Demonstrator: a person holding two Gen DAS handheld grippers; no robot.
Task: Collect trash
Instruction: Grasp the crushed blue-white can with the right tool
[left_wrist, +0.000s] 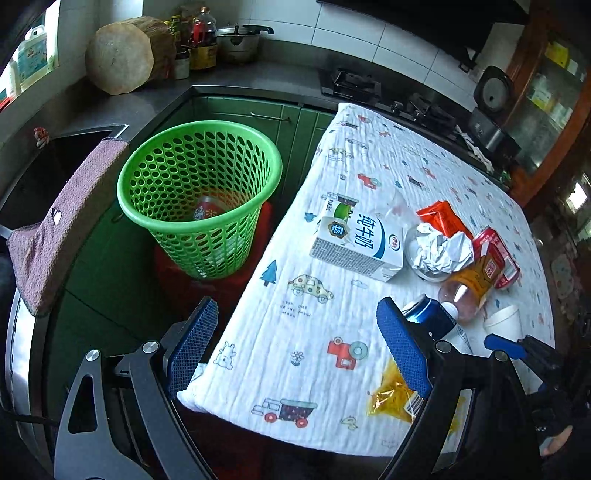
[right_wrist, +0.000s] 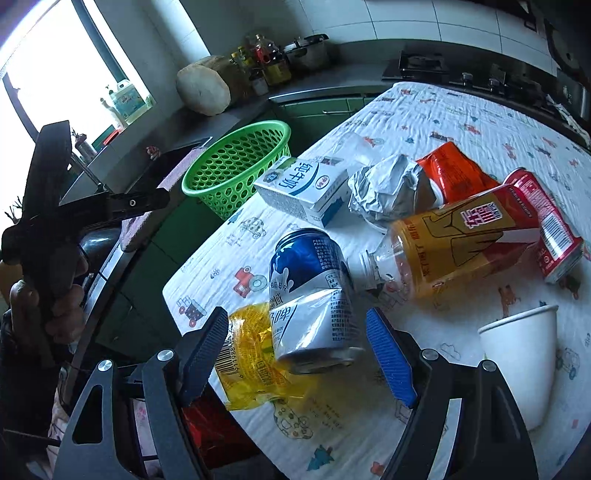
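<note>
The right gripper (right_wrist: 297, 354) is standing wide around the blue-and-white beer can (right_wrist: 314, 295) without touching it, while the left gripper (left_wrist: 295, 354) is hovering wide and empty near the green basket (left_wrist: 199, 192).

Table (left_wrist: 295, 332) under a white cartoon-print cloth, strewn with trash.
Milk carton (left_wrist: 354, 240), crumpled foil (left_wrist: 439, 247), blue can (right_wrist: 314, 291), paper cup (right_wrist: 524, 354), yellow wrapper (right_wrist: 251, 354).
</note>
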